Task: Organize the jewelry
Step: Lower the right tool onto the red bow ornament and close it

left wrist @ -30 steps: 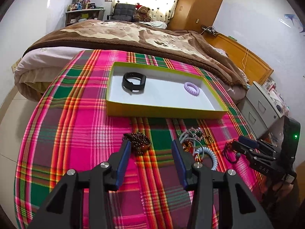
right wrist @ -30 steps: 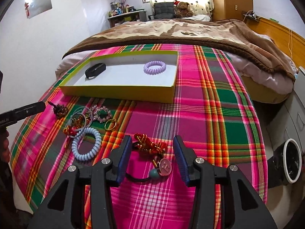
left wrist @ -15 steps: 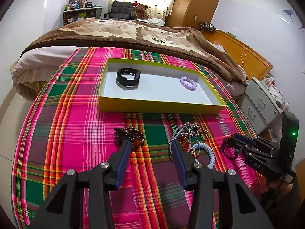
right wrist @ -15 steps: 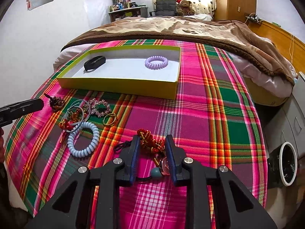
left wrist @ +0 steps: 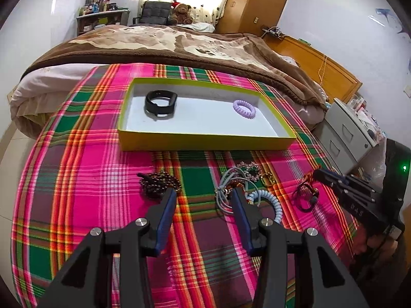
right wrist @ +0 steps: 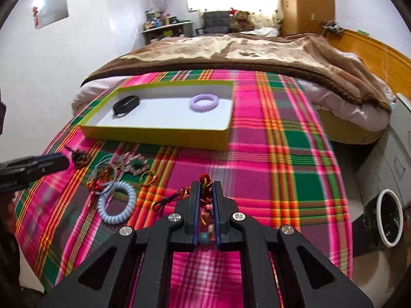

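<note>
Right tool (right wrist: 205, 188) clamps red charm (right wrist: 205, 179) beside coil band (right wrist: 117, 204).

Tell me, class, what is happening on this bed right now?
A person is sorting jewelry into a yellow-green box. The right gripper is shut on a red knotted charm. The left gripper is open near the dark bead bracelet. A black band and purple coil tie lie in the box.

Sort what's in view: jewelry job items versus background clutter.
Job: yellow tray, black band, purple coil, bead bracelet, blue coil, red charm in right gripper.

Clutter: teddy bear, brown blanket, wardrobe.
</note>
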The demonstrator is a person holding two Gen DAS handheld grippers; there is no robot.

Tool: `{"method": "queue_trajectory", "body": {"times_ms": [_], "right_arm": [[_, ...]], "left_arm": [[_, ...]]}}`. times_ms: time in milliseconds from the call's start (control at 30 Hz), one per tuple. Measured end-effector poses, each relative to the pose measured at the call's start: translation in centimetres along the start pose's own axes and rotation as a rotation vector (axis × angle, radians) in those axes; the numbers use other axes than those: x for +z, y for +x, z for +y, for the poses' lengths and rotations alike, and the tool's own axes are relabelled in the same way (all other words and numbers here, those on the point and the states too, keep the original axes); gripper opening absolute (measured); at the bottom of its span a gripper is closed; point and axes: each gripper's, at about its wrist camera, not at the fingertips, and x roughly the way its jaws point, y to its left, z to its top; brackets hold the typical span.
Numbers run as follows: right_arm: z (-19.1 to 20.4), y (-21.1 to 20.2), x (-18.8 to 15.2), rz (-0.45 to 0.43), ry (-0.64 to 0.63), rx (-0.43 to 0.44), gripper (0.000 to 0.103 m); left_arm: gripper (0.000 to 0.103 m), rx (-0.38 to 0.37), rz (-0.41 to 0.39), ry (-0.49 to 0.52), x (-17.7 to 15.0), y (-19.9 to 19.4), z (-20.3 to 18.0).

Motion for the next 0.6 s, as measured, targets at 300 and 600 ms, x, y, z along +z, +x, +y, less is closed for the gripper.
{"method": "queue_trajectory", "body": {"times_ms": [300, 600], "right_arm": [[-0.2, -0.8, 0.6, -0.010, -0.032, -0.035, 0.009], [-0.1, -2.3, 1.1, -0.066, -0.012, -0.015, 0.009]], "left_arm": [[0.046, -0.010, 0.034, 0.015, 0.2, 1.2, -0.6], [0.046, -0.007, 0.049, 0.085, 0.7, 2.8, -2.6]]}}
